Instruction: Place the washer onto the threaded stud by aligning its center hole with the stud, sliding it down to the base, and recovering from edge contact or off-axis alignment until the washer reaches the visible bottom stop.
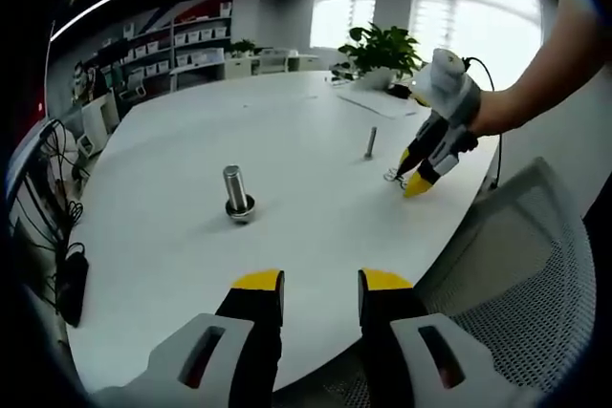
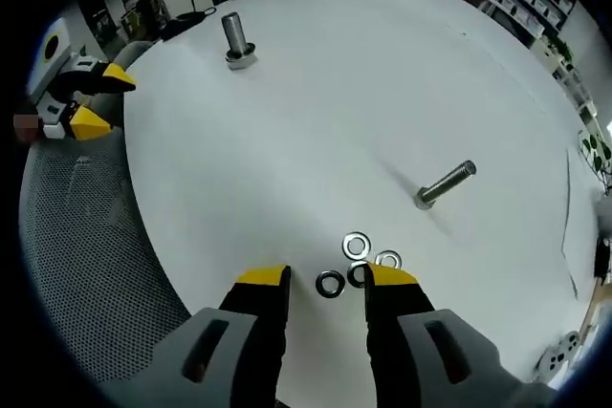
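A thick threaded stud [image 1: 235, 193] stands upright on the white table [image 1: 287, 140], a washer at its base; the right gripper view has it far off [image 2: 233, 37]. A thinner stud [image 1: 370, 142] [image 2: 446, 183] stands nearer the right gripper. Several loose washers [image 2: 357, 245] lie on the table just ahead of my right gripper [image 2: 326, 279], one washer [image 2: 330, 284] between its open jaws. In the left gripper view the right gripper [image 1: 412, 174] hovers over those washers [image 1: 394, 177]. My left gripper [image 1: 320, 280] is open at the table's near edge with nothing in it.
A mesh chair [image 1: 516, 255] [image 2: 86, 236] stands at the table's edge. A potted plant [image 1: 382, 50] and a flat sheet [image 1: 378, 102] sit at the far end. Shelves [image 1: 182, 45] line the back wall. Cables [image 1: 57, 236] hang off the left side.
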